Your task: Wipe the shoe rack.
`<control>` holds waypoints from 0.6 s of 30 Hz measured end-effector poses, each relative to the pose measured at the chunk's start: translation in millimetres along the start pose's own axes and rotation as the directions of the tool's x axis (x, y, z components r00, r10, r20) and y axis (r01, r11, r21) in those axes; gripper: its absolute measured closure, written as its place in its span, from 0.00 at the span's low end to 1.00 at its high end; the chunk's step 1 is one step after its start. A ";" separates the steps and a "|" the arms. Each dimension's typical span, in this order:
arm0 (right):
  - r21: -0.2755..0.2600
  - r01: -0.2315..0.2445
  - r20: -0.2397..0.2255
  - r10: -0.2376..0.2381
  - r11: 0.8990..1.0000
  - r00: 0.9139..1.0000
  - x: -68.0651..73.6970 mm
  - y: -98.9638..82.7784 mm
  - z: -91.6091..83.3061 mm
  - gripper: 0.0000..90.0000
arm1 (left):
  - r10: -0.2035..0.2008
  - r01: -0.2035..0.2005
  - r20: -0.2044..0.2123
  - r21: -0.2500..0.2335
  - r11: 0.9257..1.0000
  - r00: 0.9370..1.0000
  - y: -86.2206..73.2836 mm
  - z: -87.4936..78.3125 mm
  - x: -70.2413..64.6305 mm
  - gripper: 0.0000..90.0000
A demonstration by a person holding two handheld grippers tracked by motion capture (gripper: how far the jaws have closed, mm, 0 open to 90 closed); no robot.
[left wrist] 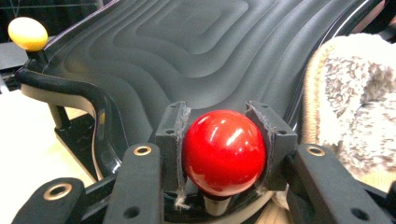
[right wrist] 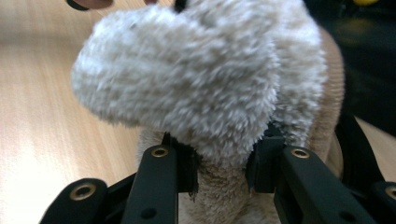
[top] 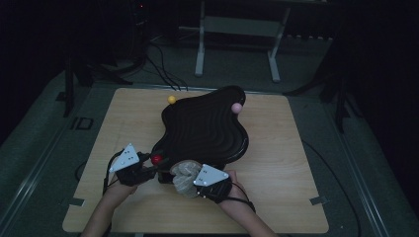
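A black wavy tray (top: 205,126) with stepped ridges stands on the wooden table (top: 123,118); knobs stick up at its edges: yellow (top: 171,99), pink (top: 236,107) and red (top: 157,159). My left gripper (top: 148,168) is shut on the red knob (left wrist: 224,151) at the tray's near-left corner, a pad on each side. My right gripper (top: 190,180) is shut on a fluffy beige cloth (top: 184,175), bunched beside the tray's near edge. In the right gripper view the cloth (right wrist: 205,88) bulges out above the jaws. The yellow knob (left wrist: 27,33) stands far left in the left gripper view.
A white frame stand (top: 237,34) and cables (top: 163,69) lie on the dark floor beyond the table. Bare wood lies left and right of the tray. The surroundings are dim.
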State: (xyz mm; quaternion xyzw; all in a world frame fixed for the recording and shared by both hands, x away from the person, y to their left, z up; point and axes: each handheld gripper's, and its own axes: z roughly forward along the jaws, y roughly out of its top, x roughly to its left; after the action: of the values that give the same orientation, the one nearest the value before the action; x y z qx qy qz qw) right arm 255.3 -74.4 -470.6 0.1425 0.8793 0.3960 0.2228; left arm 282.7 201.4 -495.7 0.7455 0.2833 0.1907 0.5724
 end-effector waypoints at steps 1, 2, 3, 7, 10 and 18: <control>-0.005 0.013 0.005 -0.013 1.000 1.000 3.6 2.6 0.0 0.77 | -0.001 0.001 0.001 -0.001 1.000 1.000 -0.1 0.0 0.1 0.66; -0.007 0.009 0.006 -0.009 1.000 1.000 3.1 2.1 1.7 0.77 | -0.001 0.001 0.002 -0.001 1.000 1.000 -0.1 0.0 0.2 0.66; -0.005 0.001 0.005 -0.001 1.000 1.000 2.2 1.3 3.6 0.77 | 0.000 0.000 0.001 0.002 1.000 1.000 0.2 0.1 0.1 0.66; 0.015 -0.002 -0.007 0.002 1.000 1.000 3.0 1.5 9.1 0.77 | -0.002 0.002 0.001 0.000 1.000 1.000 -0.1 -0.1 0.2 0.66; -0.009 0.005 -0.008 -0.006 1.000 1.000 6.1 7.1 1.1 0.77 | -0.002 0.002 0.002 -0.001 1.000 1.000 -0.1 -0.1 0.2 0.66; 0.035 0.013 -0.009 -0.013 0.999 1.000 9.1 0.1 14.2 0.77 | -0.003 0.003 0.001 -0.001 1.000 1.000 -0.2 -0.1 0.1 0.66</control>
State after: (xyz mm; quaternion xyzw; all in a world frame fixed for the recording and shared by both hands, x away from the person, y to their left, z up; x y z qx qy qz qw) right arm 254.6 -61.6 -481.4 0.1390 0.8879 0.3798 0.2191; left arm 282.7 201.6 -495.8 0.7449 0.2840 0.1894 0.5732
